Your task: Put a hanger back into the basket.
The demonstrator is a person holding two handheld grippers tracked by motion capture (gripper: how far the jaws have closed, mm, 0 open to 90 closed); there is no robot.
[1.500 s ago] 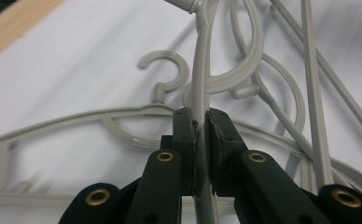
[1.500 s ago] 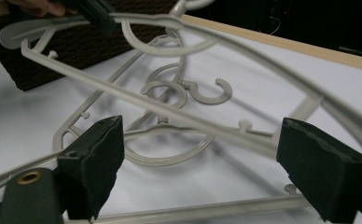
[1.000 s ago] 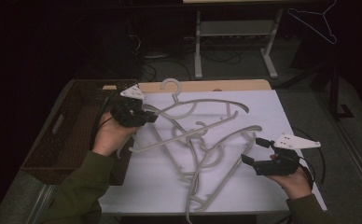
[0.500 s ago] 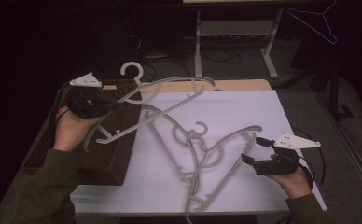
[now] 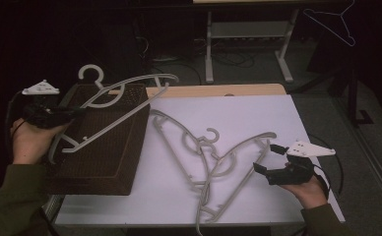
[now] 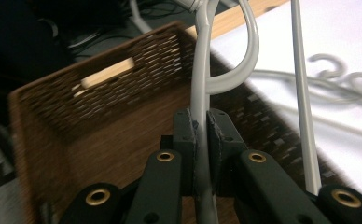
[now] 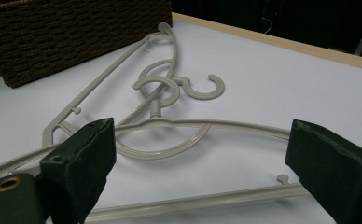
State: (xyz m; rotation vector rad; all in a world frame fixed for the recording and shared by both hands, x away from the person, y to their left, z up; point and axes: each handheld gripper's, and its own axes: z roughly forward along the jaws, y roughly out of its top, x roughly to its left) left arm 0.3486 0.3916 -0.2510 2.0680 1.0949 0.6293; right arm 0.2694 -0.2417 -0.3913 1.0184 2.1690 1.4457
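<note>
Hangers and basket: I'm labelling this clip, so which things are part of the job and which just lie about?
In the job: held hanger, left gripper, wicker basket, two hangers on the table, right gripper.
Lying about: wire hanger, metal stand.

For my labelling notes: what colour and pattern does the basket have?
The basket is dark brown with a woven weave pattern, seen best in the left gripper view.

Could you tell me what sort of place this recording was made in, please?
Probably a lab or workshop set up for recording, not a home. A white-topped table stands in a dark room, cables trail across the floor beside a metal bench frame, and a person works hand-held tools over a wicker basket and plastic hangers.
</note>
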